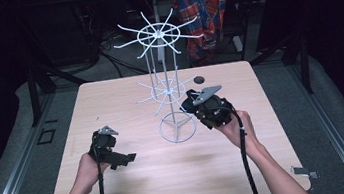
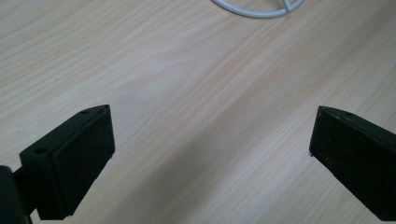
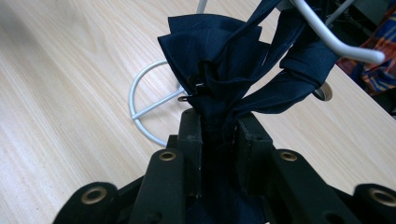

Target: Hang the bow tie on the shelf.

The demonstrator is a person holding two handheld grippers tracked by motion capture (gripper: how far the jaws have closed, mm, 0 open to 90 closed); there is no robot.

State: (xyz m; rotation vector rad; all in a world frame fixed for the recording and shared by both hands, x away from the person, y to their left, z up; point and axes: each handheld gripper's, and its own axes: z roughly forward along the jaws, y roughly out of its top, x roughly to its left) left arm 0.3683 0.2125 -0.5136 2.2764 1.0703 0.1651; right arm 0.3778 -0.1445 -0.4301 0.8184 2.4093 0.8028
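The right gripper [image 3: 218,133] pinches a dark blue cloth [image 3: 224,60] beside the white wire rack [image 1: 167,77], at the rack's four o'clock. The left gripper [image 2: 212,140] gapes wide over bare table [image 2: 187,70]. Looping the strap fully over a prong [image 3: 336,39] before releasing likely matters.

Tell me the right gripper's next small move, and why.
Probably ease the right gripper toward the rack's white prong, then open. Its jaws are clamped on the navy cloth, whose strap already loops over that prong, so it seems nearly hung.
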